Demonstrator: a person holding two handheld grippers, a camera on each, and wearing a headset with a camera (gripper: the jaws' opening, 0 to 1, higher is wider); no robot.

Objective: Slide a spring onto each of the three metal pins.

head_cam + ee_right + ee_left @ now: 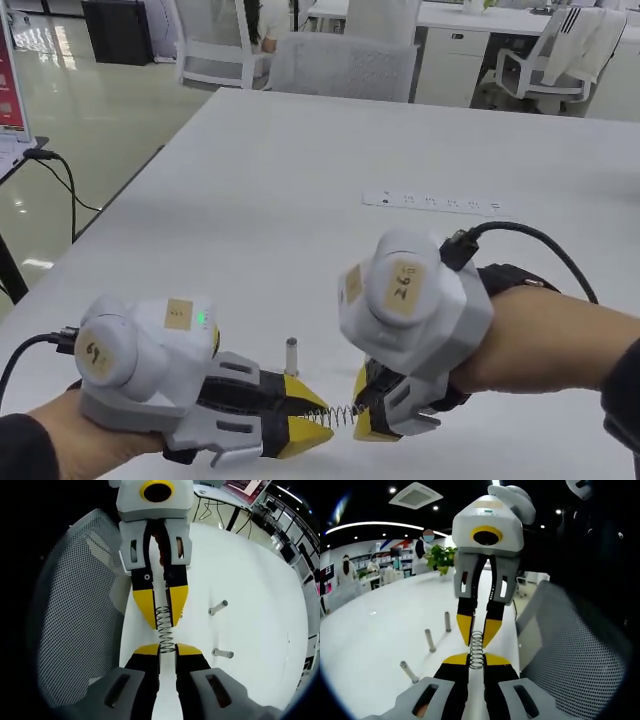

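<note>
Here the left claw [322, 416] and the right claw [358, 410] meet tip to tip low over the white desk [300, 200]. Each is pinched narrow on one end of the same spring [341, 413], which spans the short gap between them.

A pale sticker on the right claw's housing carries handwritten digits that look like "26". The round sticker on the left claw's housing also has two digits: the first is a 6, the second is hard to settle. A green light glows on the left claw's body.

In the head view one metal pin [292, 355] stands upright just beyond the left claw's tips, its foot cut off by the claw. The left gripper view has three in a row to the left of that claw: a far pin [447, 621], a middle pin [429, 640] and a near pin [409, 671]. All are bare and apart from the spring.

A power strip [430, 202] lies well beyond the right claw, its markings too small to read. A mesh chair back [570, 655] sits to the right of the left claw. A red sign [8, 80] far off to that claw's left is cut by the frame edge, and its writing is illegible.
</note>
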